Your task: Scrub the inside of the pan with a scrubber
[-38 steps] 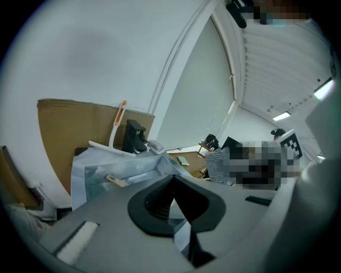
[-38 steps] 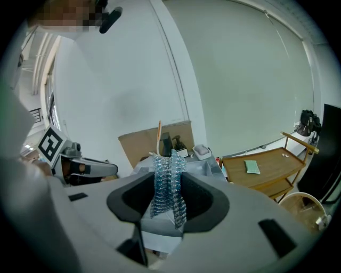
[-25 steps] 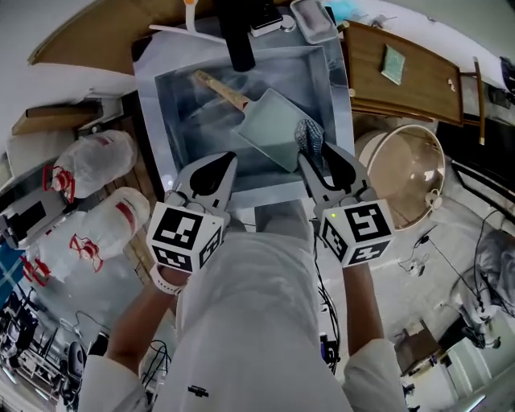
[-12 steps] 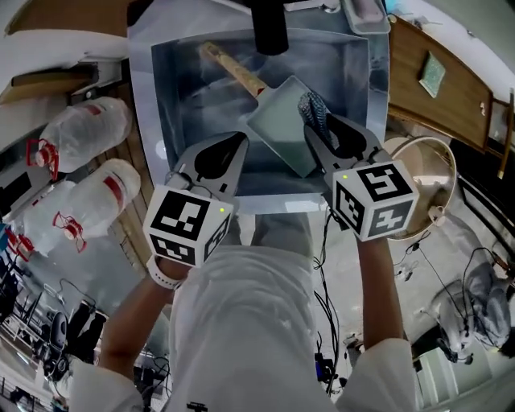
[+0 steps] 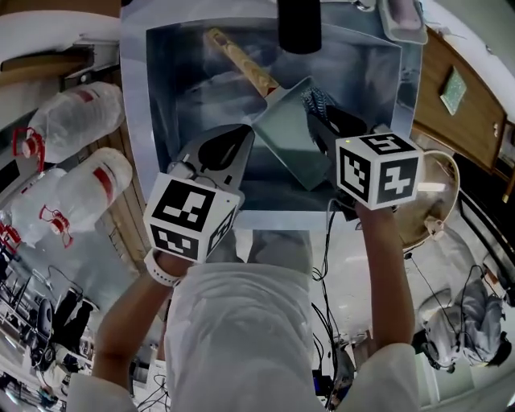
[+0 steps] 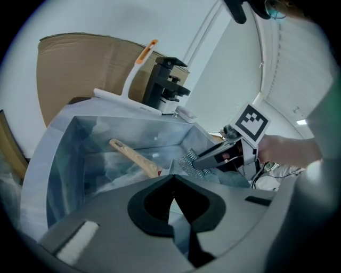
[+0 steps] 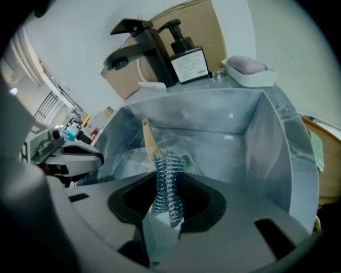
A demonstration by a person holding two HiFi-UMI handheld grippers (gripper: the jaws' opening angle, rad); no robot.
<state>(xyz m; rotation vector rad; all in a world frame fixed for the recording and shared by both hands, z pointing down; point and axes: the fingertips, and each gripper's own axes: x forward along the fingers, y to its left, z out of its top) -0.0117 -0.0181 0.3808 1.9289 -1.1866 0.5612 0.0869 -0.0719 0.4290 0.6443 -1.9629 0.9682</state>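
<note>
— Fingers [image 7: 96,224] of the right gripper [image 7: 166,205], what do they hold?
— They're clamped on the scrubber [image 7: 168,186], its mesh standing upright between them. The left gripper [image 6: 171,184] has its jaws pressed together on nothing, above the sink's near side.
— And the pan?
— It's inside the sink [image 5: 133,105]. The pan [image 5: 288,133] has the scrubber at its right edge. Its long axis runs diagonally, and the wooden handle [image 5: 240,58] points to the sink's far-left corner, near the faucet [image 5: 299,24].

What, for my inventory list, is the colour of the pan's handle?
Pale wooden tan: the pan's handle shows best in the head view.
</note>
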